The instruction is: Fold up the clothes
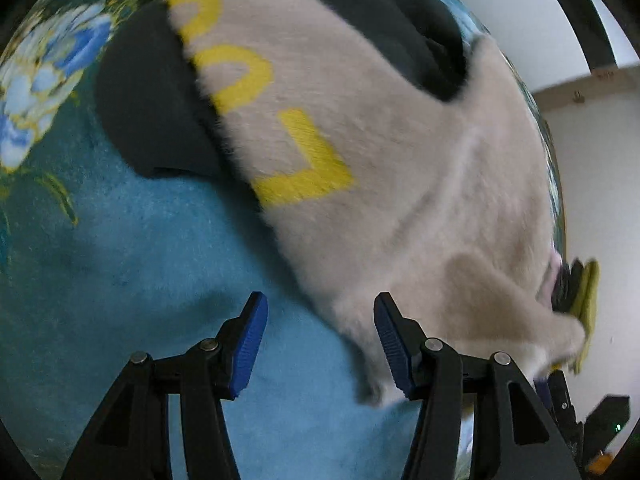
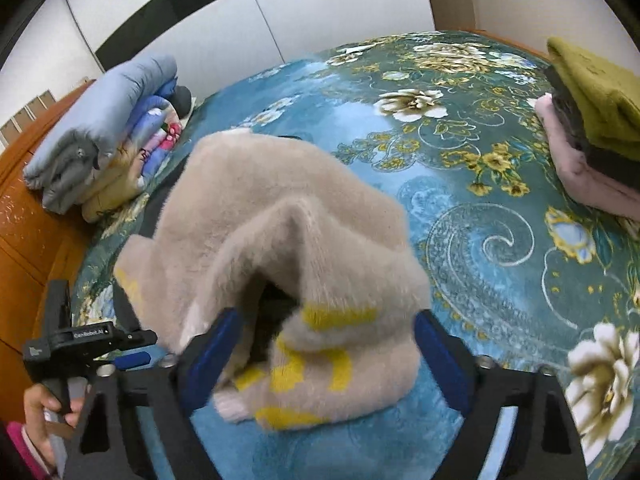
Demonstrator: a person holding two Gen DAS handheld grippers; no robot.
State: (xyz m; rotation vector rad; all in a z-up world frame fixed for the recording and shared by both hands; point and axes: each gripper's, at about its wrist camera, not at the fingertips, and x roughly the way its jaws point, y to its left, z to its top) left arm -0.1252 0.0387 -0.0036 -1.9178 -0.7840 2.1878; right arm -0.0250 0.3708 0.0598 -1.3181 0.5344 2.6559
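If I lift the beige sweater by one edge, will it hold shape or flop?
Likely flop: the beige sweater already bunches and peaks between the right gripper jaws. Its fuzzy pile suggests decent grip, not slippery. Probably light but bulky; the dark sleeve may trail behind.

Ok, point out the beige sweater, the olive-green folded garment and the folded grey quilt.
beige sweater (image 2: 280,216), right wrist view, on the raised fuzzy fold above the gripper.
olive-green folded garment (image 2: 596,92), right wrist view, on its top face, atop the stack.
folded grey quilt (image 2: 108,120), right wrist view, on its upper layer.
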